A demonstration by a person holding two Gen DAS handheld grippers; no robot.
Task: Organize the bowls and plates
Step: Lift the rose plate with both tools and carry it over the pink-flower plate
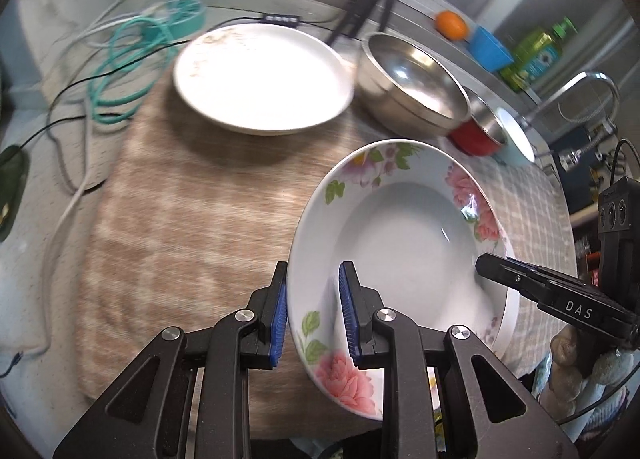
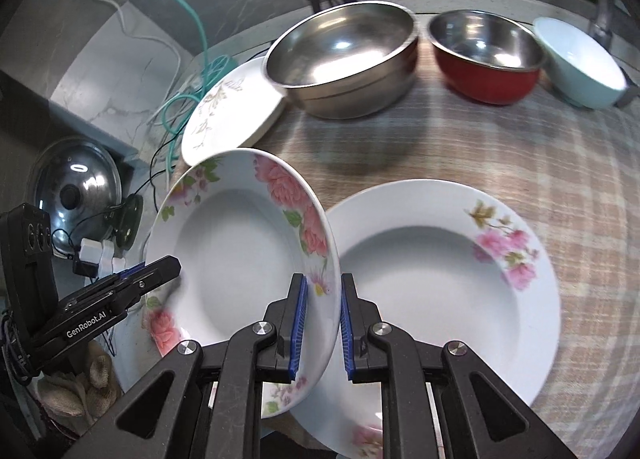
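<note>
Plate with pink flowers and green leaves on its wide rim fills the near right of the left wrist view. It is glossy white ceramic, deep in the middle, and it hangs tilted above a beige checked cloth. The left gripper has its jaws narrow, the ribbed blue pads pinching the near rim of this plate. At the right, the right gripper bites the opposite rim; its black finger bears the letters "DAS". Far on the cloth lies a plain white plate, round and shallow. Right of it stands a steel bowl, then a red bowl with a steel inside, then a pale bowl, only partly seen.

In the right wrist view the same flowered plate is at near centre-left, tilted. The right gripper holds its rim between narrow blue pads. The left gripper grips the left rim, and its side reads "GenRobot.AI". A second flowered plate lies flat on the cloth just beside and partly under the held one. Far are the white plate, the steel bowl, the red bowl and the pale bowl. A shiny metal lid lies at the left, off the cloth.
</note>
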